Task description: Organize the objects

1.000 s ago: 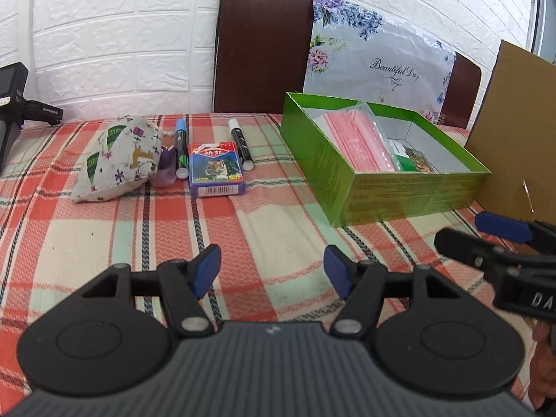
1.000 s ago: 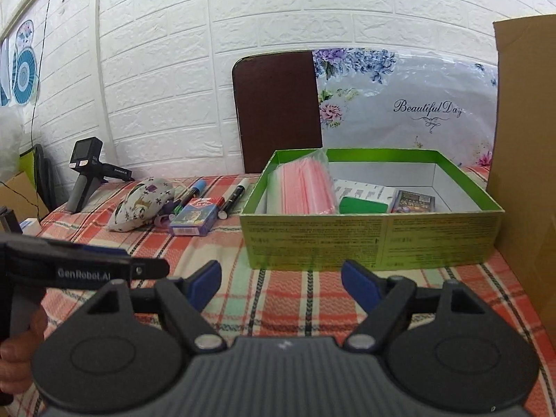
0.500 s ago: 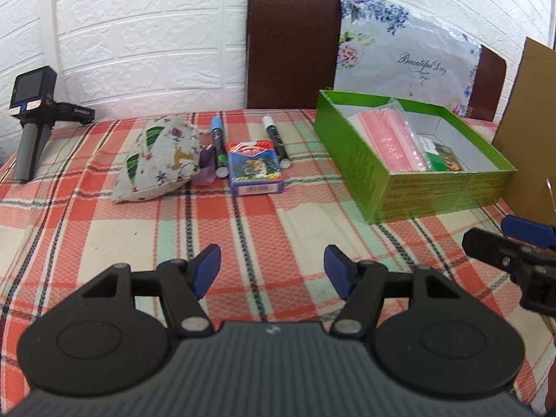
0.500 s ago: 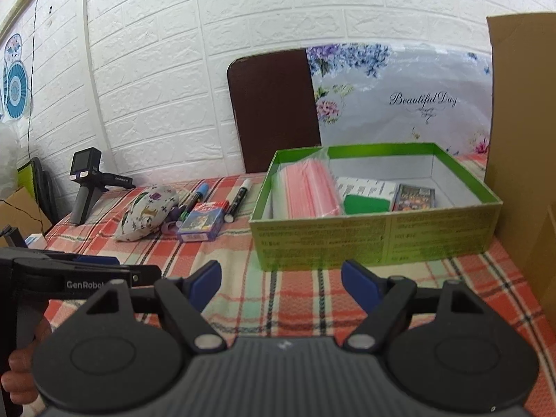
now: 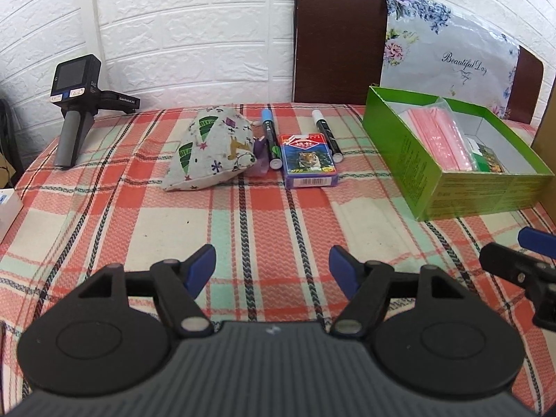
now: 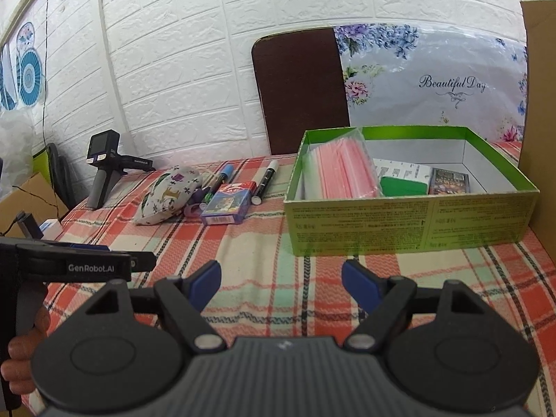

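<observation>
Left tool [image 5: 271, 264]: its jaws stand apart and have just been opening wider, with nothing between them; it hangs over bare plaid cloth at the near side of the desk [image 5: 243, 215].
Right tool [image 6: 280, 279]: released, jaws wide with only cloth between them; it faces the long near wall of the green box [image 6: 410, 224].
Cross views: in the left view only the tip of the right tool shows at the right edge; in the right view the left tool enters from the left, its fingertips hidden behind the right tool's body.
Hand [image 6: 21, 358]: part of a hand on the left tool's grip, cut off by the frame edge.
Green box contents: a clear bag of pink sheets [image 6: 342, 173] leans against the left end; beside it a white printed card, a green packet [image 6: 403, 186] and a dark picture pack [image 6: 450, 181], whose print is too small to read.
Loose things: fabric pouch [image 5: 213, 151], blue-capped marker [image 5: 270, 142], tiger card box [image 5: 308, 165] and white-capped marker [image 5: 326, 135] lie in a row well left of the green box, none inside it.
Purple item [image 5: 260, 153]: wedged between pouch and blue-capped marker, mostly covered; what it is cannot be told.
Far left: a spare handheld tool [image 5: 78, 104] stands upright at the desk's back corner.
Right edge: a cardboard sheet [image 6: 540, 121], cut off by the frame.
</observation>
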A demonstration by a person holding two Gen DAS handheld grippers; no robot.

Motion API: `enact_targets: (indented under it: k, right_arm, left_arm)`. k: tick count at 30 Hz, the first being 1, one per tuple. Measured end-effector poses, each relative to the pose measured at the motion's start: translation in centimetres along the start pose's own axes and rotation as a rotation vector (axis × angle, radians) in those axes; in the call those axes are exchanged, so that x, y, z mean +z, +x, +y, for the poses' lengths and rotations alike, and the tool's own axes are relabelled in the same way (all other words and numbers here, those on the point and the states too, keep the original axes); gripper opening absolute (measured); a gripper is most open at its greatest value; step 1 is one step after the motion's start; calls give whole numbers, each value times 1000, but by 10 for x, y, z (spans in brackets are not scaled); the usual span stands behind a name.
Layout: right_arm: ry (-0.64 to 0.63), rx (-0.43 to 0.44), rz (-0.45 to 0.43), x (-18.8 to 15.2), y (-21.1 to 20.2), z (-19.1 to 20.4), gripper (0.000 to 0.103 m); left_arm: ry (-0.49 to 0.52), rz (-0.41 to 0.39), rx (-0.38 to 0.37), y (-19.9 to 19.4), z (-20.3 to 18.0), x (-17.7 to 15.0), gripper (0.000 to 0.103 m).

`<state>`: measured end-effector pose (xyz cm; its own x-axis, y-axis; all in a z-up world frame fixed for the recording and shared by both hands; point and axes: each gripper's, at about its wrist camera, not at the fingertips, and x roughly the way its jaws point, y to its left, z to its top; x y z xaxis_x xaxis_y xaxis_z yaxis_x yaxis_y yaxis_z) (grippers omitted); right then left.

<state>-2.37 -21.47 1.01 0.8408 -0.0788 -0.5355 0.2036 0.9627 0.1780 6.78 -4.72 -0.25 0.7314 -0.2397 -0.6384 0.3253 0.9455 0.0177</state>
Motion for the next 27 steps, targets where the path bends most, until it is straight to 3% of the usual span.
enact_targets:
  k: [14,18,23,27]
  right_arm:
    - [-14,24,27,-7,6,-3,79]
    - [-60,71,47,-9,15,12,79]
    - [-149,137,73,-7,34,38,78]
    - [-244,130,69,7,67,62,73]
  left_arm:
    - [21,0,50,4,-6,0,74]
    - [-44,-20,83,5,20,-4,74]
    - [-72,-77,194,13,62,-18,75]
    - [-127,-71,218,31,90,-40,76]
